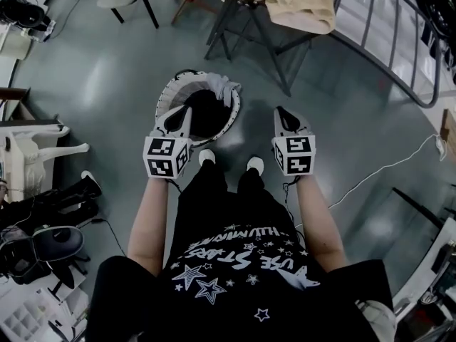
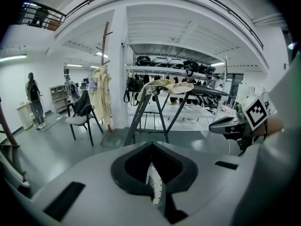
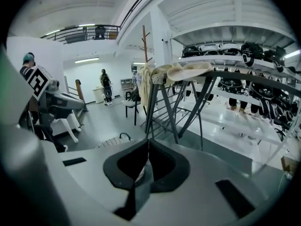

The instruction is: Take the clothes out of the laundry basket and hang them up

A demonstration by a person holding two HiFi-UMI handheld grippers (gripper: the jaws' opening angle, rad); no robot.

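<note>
Your left gripper (image 1: 187, 111), jaws pressed together and empty, hangs over the near rim of the laundry basket (image 1: 164, 97), with dark clothes (image 1: 210, 116) just ahead of its tip. Your right gripper (image 1: 279, 111), also closed on nothing, has bare floor (image 1: 342, 120) beneath it, the basket's edge to its left and the drying rack (image 1: 241, 6) ahead.

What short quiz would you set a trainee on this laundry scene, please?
1. True or false: the left gripper holds a garment.
2. What colour is the cloth on the drying rack? A beige, B red, C black.
3. In the head view, which gripper's tip shows over the laundry basket?
Key: 1 false; 2 A; 3 the left.
</note>
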